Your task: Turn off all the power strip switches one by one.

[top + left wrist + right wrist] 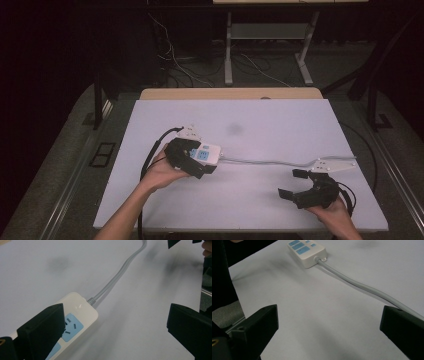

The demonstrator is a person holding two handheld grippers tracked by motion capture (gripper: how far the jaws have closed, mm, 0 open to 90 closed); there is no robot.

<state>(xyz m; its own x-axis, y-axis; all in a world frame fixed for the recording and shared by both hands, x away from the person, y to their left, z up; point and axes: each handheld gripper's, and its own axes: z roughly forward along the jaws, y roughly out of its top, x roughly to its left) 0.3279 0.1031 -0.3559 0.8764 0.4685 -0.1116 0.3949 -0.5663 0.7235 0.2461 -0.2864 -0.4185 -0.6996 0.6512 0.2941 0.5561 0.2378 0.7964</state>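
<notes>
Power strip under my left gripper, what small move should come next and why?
Probably shift the left gripper sideways to straddle the power strip, then close. It is open, and one jaw overlaps the strip while the other stands off over bare table.

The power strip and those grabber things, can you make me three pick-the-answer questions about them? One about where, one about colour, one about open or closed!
1. Where is the power strip?
A. by the left gripper
B. by the right gripper
C. on the floor

2. What colour are its socket panels?
A. red
B. blue
C. green

3. How are the right gripper's jaws?
A. shut
B. holding the cable
C. open

Answers: 1 A, the left gripper's jaw sits over it. 2 B, the panels look light blue. 3 C, the jaws stand wide apart with nothing between.
</notes>
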